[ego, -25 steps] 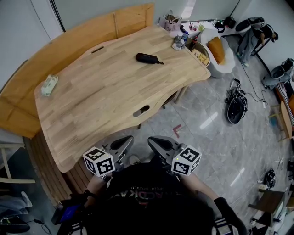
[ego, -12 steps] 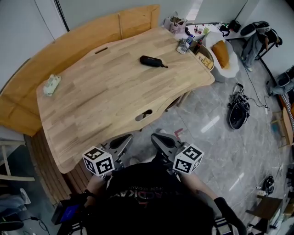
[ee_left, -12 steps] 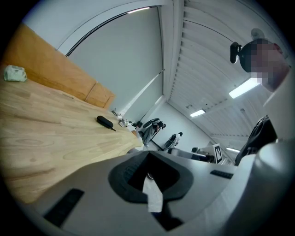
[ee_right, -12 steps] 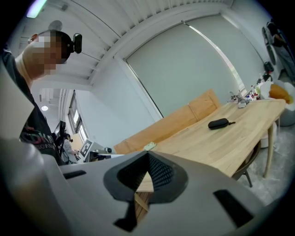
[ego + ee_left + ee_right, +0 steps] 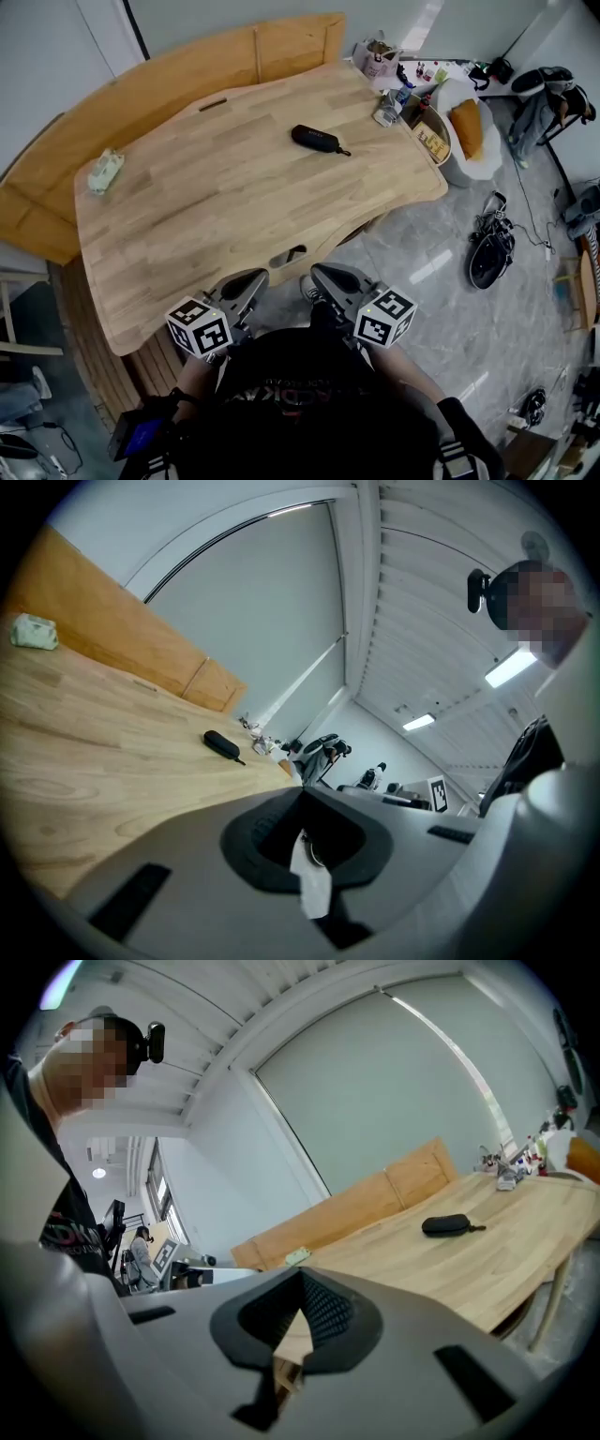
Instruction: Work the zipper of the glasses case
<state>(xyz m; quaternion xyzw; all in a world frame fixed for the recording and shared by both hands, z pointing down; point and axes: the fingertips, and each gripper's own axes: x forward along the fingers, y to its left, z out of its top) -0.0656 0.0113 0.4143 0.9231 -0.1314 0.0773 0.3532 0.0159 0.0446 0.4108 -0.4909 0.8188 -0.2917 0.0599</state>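
Since a second ago, the view from your head has closed in on the table (image 5: pixel 216 211). Its near edge now lies just ahead of both tools, where earlier a strip of grey floor separated them, and the glasses case (image 5: pixel 315 139) sits lower in the view than it did. Treat this as the approach phase: no work on the zipper has begun. The left tool (image 5: pixel 251 277) and the right tool (image 5: pixel 322 273) are both fully closed with nothing between the jaws, and both are held side by side close to your body, pointing toward the table. The case lies closed on the far half of the table, well apart from both tools, with a short black tail (image 5: pixel 343 151) protruding from its right end; this is probably the zipper pull, but it is too small to confirm. A pale packet (image 5: pixel 105 171) lies near the left edge, clear of the path. Before any grasp, you need to bring the tools across most of the tabletop and open the jaws, most likely one tool to steady the case and one to take the pull.
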